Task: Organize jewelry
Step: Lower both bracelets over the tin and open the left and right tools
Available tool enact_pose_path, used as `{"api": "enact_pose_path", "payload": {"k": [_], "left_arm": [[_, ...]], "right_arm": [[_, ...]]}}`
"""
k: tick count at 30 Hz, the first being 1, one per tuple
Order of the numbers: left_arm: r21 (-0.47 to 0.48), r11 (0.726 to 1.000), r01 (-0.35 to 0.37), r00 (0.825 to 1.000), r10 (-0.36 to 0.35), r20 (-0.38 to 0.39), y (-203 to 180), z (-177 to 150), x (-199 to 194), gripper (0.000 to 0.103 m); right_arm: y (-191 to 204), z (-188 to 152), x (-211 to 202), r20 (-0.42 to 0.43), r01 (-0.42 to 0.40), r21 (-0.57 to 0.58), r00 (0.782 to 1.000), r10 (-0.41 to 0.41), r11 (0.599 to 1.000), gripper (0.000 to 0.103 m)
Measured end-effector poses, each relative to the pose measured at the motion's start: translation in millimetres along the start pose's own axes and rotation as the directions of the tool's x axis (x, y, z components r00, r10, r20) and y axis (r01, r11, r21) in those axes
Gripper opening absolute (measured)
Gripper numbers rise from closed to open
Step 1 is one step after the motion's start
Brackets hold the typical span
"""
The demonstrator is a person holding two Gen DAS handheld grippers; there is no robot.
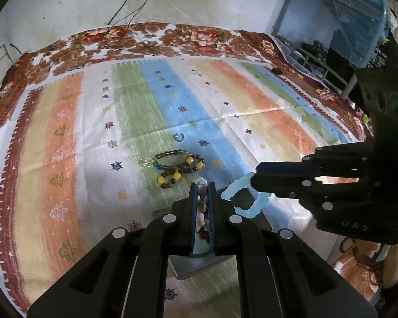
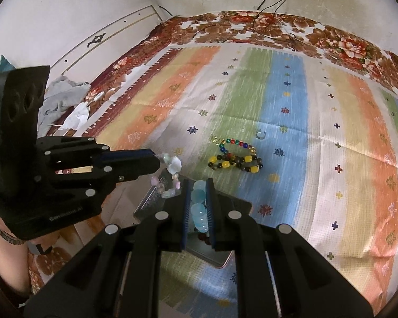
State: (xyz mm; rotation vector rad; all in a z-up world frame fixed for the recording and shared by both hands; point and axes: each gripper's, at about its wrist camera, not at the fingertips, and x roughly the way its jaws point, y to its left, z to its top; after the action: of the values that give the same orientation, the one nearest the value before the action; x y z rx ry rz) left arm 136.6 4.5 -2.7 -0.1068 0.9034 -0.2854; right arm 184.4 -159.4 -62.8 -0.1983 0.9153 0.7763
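My left gripper (image 1: 202,185) is shut on a pale pastel bead bracelet (image 2: 169,177), which hangs above a grey tray (image 2: 220,259). My right gripper (image 2: 198,182) is shut on a light blue bead bracelet (image 1: 248,198), also held above the tray (image 1: 199,265). On the striped cloth beyond lie a yellow-and-dark bead bracelet (image 1: 181,172), a multicoloured glass bead bracelet (image 1: 167,156) touching it, and a small ring (image 1: 178,137). They also show in the right wrist view: the yellow-and-dark bracelet (image 2: 236,163), the multicoloured bracelet (image 2: 233,143), the ring (image 2: 261,134).
The striped cloth (image 1: 92,132) lies over a floral blanket (image 1: 172,37). Cables (image 1: 130,8) hang down the back wall. Blue plastic and shelving (image 1: 345,26) stand at the right. Crumpled cloth and paper (image 2: 66,106) lie at the left edge.
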Motion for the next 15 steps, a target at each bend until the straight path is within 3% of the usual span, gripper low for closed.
{"api": "enact_pose_path", "payload": {"k": [11, 15], "left_arm": [[0.002, 1.000, -0.005, 1.000, 0.005, -0.017, 2.2, 0.4, 3.1, 0.007], [-0.011, 1.000, -0.004, 1.000, 0.004, -0.012, 4.5, 1.0, 2.6, 0.007]], "right_arm": [[5.6, -2.7, 7.2, -0.042, -0.017, -0.023, 0.999, 0.016, 1.000, 0.013], [4.3, -2.9, 10.6, -0.050, -0.014, -0.019, 0.999, 0.013, 1.000, 0.019]]}}
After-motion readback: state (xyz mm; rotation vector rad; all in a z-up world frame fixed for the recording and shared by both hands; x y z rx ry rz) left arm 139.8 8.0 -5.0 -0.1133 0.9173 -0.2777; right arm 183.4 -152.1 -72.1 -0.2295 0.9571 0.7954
